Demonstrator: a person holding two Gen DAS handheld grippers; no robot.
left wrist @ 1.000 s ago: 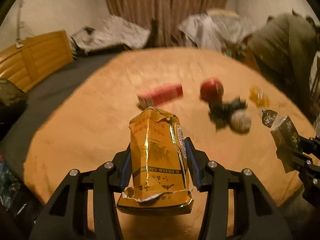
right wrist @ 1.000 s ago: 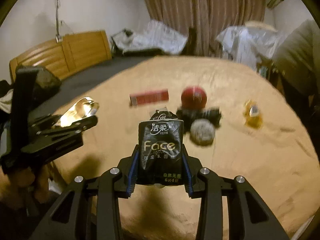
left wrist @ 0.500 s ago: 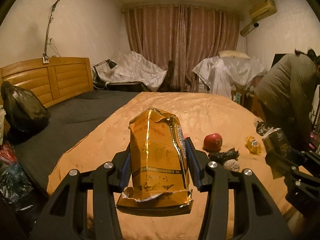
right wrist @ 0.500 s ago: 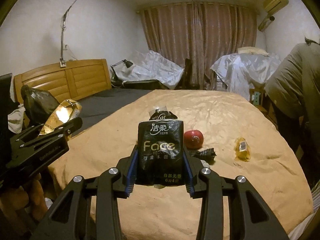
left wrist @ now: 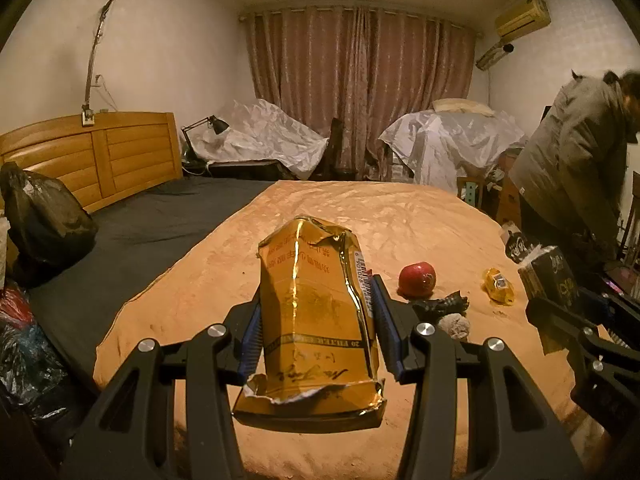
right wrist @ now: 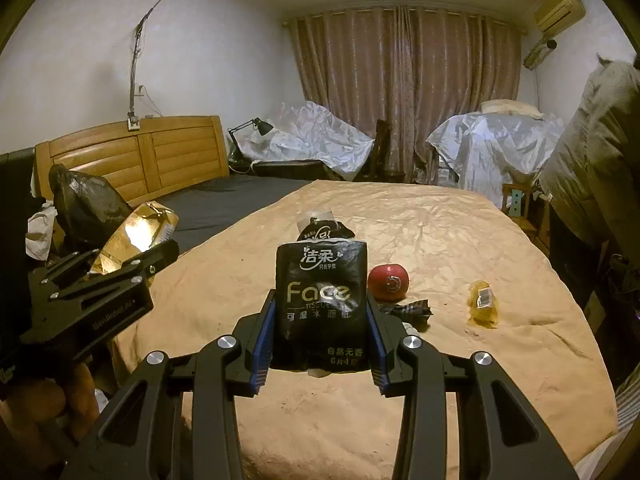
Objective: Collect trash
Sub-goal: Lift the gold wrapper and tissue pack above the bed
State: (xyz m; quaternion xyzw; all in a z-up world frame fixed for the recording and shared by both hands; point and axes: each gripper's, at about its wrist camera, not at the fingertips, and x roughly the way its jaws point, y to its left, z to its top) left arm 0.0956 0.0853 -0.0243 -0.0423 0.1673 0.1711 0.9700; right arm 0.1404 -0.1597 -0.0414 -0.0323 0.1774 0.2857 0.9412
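My left gripper (left wrist: 316, 300) is shut on a crumpled gold cigarette pack (left wrist: 316, 312), held upright above the near end of the bed. My right gripper (right wrist: 320, 312) is shut on a black tissue packet (right wrist: 322, 300) marked "Face". On the orange blanket (right wrist: 440, 232) lie a red apple (right wrist: 388, 282), a dark crumpled wrapper (right wrist: 412, 310), a yellow wrapper (right wrist: 484, 304) and a grey paper ball (left wrist: 454, 326). The right gripper with its packet (left wrist: 552, 276) shows at the right edge of the left wrist view. The left gripper with the gold pack (right wrist: 136, 236) shows at the left of the right wrist view.
A black rubbish bag (left wrist: 40, 216) sits at the bed's left by the wooden headboard (left wrist: 100, 156). More bags (left wrist: 20, 344) pile low on the left. A person in a grey coat (left wrist: 576, 160) bends over at the right. Covered furniture (right wrist: 320, 140) stands before the curtains.
Both grippers have risen and tipped up from looking down at the blanket to looking across the room. The red box seen earlier on the blanket is out of sight.
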